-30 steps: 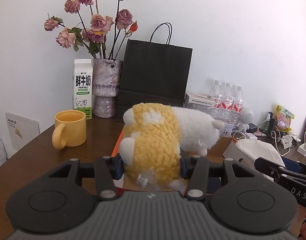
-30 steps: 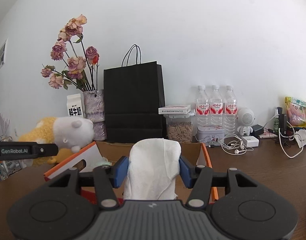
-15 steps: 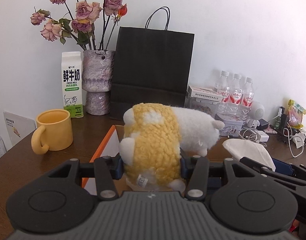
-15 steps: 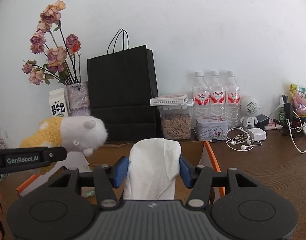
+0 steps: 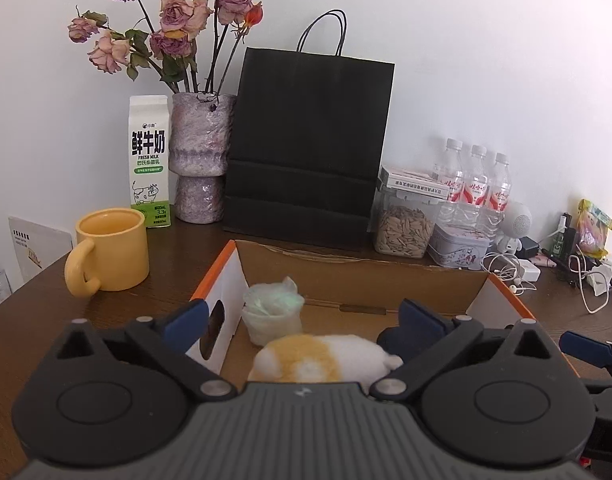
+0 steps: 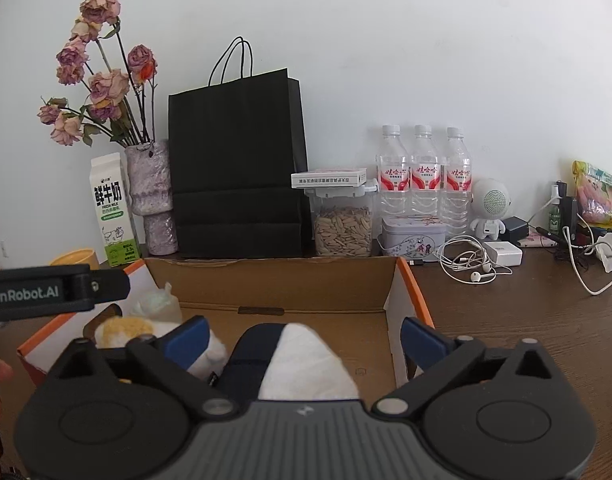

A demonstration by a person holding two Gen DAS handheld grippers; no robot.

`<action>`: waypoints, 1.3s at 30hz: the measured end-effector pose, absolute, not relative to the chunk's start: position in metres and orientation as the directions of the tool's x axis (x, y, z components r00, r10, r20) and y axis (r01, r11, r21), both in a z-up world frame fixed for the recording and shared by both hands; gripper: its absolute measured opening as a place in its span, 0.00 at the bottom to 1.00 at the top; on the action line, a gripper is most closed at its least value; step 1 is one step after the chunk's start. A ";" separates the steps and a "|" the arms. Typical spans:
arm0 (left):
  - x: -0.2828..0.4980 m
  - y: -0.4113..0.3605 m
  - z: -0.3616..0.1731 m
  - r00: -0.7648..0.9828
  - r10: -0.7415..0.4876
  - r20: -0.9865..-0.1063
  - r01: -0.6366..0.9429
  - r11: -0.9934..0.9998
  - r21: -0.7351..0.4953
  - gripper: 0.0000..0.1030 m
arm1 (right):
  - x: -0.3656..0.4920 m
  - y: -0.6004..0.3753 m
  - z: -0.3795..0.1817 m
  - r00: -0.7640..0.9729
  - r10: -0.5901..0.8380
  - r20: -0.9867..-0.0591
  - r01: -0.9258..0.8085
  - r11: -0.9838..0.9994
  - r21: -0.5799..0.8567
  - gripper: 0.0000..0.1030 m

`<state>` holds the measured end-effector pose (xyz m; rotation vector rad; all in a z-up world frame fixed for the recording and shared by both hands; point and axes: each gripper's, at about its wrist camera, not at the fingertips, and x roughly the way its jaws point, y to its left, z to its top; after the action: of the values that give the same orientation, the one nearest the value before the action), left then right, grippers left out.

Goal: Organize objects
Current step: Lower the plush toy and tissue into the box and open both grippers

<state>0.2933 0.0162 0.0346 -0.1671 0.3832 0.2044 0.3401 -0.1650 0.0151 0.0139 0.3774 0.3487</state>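
An open cardboard box point(image 5: 361, 270) with orange edges stands before me on the brown table. The yellow-and-white plush toy point(image 5: 317, 356) lies inside it beside a small white-green bundle point(image 5: 272, 312). My left gripper point(image 5: 304, 320) hovers over the plush, jaws opening wide, pads clear of it. In the right wrist view, the white tissue pack point(image 6: 306, 360) rests in the box point(image 6: 274, 284) on a dark blue item point(image 6: 248, 354). My right gripper point(image 6: 304, 339) is above it with jaws opening, pads not touching it. The plush point(image 6: 122, 330) and the left gripper point(image 6: 54, 292) show at the left.
A yellow mug point(image 5: 110, 250), milk carton point(image 5: 150, 168), vase of dried roses point(image 5: 200, 160) and black paper bag point(image 5: 306, 148) stand behind the box. A seed jar point(image 6: 341, 226), three water bottles point(image 6: 423, 176), a tin point(image 6: 411, 234) and cables point(image 6: 465, 264) crowd the back right.
Both grippers went from shut to wide open. The plush dropped out of the left one and the tissue pack out of the right, and both now lie in the box.
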 end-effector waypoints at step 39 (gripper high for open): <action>0.187 0.020 0.020 0.974 0.108 -0.197 -0.136 0.982 -0.133 1.00 | 0.252 -0.200 0.004 0.898 0.326 -0.296 -0.335 0.942 0.023 1.00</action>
<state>0.1869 0.0196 0.0196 -0.1466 0.1907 0.1234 0.2524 -0.1997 0.0042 -0.0283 0.3016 0.3425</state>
